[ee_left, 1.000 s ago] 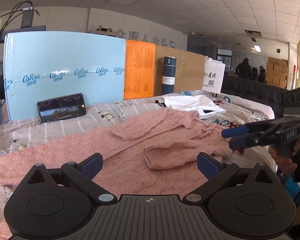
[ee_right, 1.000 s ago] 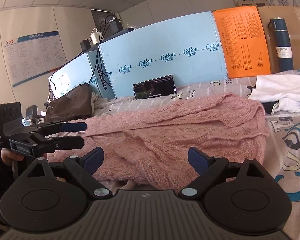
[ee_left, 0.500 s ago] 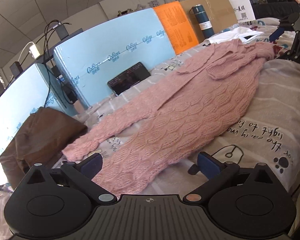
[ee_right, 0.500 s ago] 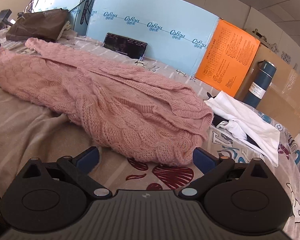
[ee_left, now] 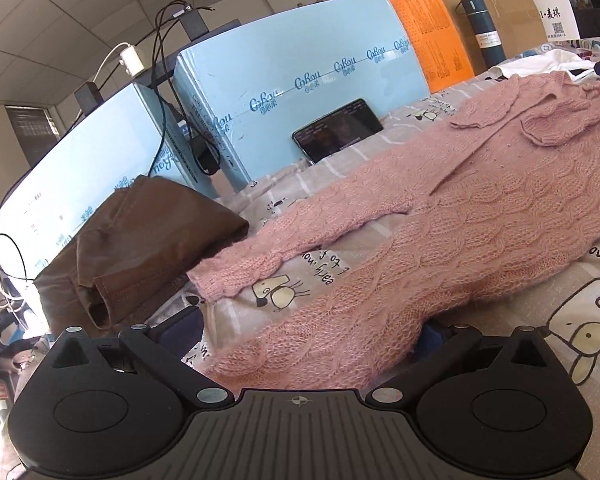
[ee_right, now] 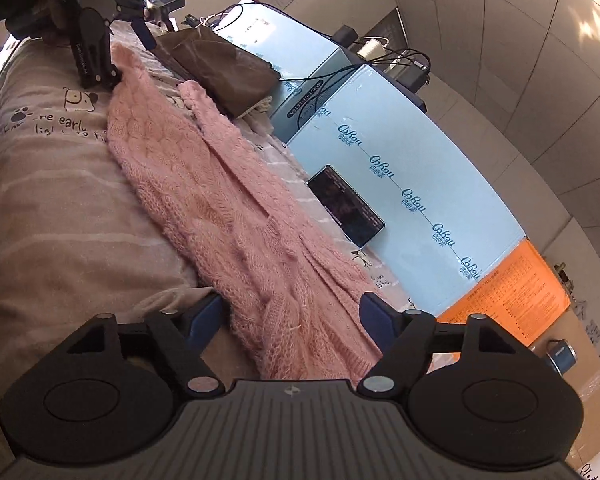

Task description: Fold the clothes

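Observation:
A pink cable-knit sweater (ee_left: 440,216) lies stretched across the bed, one sleeve pointing to the brown garment. My left gripper (ee_left: 308,332) is open with the sweater's near hem between its blue fingers. In the right wrist view the sweater (ee_right: 228,216) runs from the near edge to the far left. My right gripper (ee_right: 292,316) is open around the sweater's other end. The left gripper also shows in the right wrist view (ee_right: 112,40), far away at the opposite hem.
A brown garment (ee_left: 140,240) lies at the left by the blue foam boards (ee_left: 308,92). A phone (ee_left: 336,130) leans on the board. A white garment (ee_left: 540,64), a blue flask (ee_left: 482,32) and an orange sheet (ee_left: 432,36) are at the far right.
Both grippers have dropped down and moved in to the opposite ends of the sweater; its hems now lie between the open fingers. The sweater has not moved.

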The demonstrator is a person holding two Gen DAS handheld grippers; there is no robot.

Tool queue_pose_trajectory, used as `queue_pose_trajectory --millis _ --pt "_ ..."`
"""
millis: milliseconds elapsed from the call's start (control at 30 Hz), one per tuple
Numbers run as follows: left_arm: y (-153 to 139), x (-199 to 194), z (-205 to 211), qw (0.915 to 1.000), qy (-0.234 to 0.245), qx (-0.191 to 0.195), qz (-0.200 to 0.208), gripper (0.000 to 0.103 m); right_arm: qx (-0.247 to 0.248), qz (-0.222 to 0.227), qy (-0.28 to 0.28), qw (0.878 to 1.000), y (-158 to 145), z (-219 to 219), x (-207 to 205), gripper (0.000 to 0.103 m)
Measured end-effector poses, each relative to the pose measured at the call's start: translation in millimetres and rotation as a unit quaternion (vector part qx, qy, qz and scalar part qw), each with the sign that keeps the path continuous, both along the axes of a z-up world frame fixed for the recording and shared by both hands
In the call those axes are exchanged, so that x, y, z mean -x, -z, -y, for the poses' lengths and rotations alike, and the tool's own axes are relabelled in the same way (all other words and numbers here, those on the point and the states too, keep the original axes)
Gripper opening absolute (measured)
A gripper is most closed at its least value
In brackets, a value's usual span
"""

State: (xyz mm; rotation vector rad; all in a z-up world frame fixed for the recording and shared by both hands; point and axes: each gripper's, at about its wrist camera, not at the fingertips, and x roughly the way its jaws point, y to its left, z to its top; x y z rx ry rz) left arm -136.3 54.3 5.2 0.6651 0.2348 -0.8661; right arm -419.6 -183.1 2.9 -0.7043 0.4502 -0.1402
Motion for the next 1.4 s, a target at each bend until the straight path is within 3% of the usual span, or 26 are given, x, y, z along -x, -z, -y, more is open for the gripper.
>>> queue_pose_trajectory --millis 100,200,300,367,467,533,667,767,900,1033,1167,1300,1400 --pt "-2.0 -6.5 -0.5 0.9999 0.005 0.012 -0.011 0.102 -0.002 -0.020 -0.003 1.000 -1.3 1.9 -0.7 0.023" --pt "-5.6 -10.9 -3.2 0.9994 0.002 0.033 -0.012 0.094 -0.046 -0.025 0.006 0.999 -6.2 14.9 -3.2 0.017" --pt "-12.0 -18.7 -5.3 0.9977 -0.006 0.058 -0.034 0.065 -0.112 -0.002 0.008 0.994 -15.4 32.3 -2.6 0.016" --pt "-14.3 -25.5 -2.4 0.9965 -0.012 0.060 -0.056 0.027 -0.188 0.035 0.012 0.982 -24.7 51.4 -3.2 0.014" --pt "-19.0 -35.3 3.2 0.9941 -0.013 0.067 -0.084 0.016 -0.236 0.064 0.020 0.970 -31.0 73.7 -10.1 0.013" --pt "-27.4 -45.5 7.3 0.9899 -0.014 0.097 -0.103 0.012 -0.245 0.070 0.016 0.967 -37.3 85.5 -17.2 0.012" --pt "-43.8 -74.8 17.5 0.9739 -0.017 0.165 -0.155 0.013 -0.274 0.080 0.006 0.958 -55.9 117.2 -38.8 0.011" --pt "-46.9 -101.2 30.6 0.9570 -0.014 0.191 -0.218 0.017 -0.292 0.077 0.015 0.953 -62.2 143.5 -60.1 0.011" --pt "-38.8 -130.4 44.3 0.9379 -0.031 0.218 -0.268 0.022 -0.352 0.070 0.047 0.932 -54.6 171.3 -85.4 0.011" --pt "-20.1 -158.0 43.0 0.8967 -0.070 0.276 -0.339 0.040 -0.412 0.067 0.083 0.905 -46.6 191.2 -103.2 0.020" --pt "-2.1 -178.8 42.4 0.8543 -0.094 0.310 -0.406 0.049 -0.433 0.070 0.123 0.890 -43.3 193.7 -116.0 0.048" --pt "2.2 -178.4 43.4 0.8450 -0.095 0.327 -0.412 0.059 -0.426 0.084 0.174 0.884 -41.2 189.4 -123.4 0.062" --pt "3.2 -178.6 45.7 0.8417 -0.108 0.334 -0.410 0.060 -0.446 0.109 0.198 0.866 -41.4 190.8 -116.1 0.067"
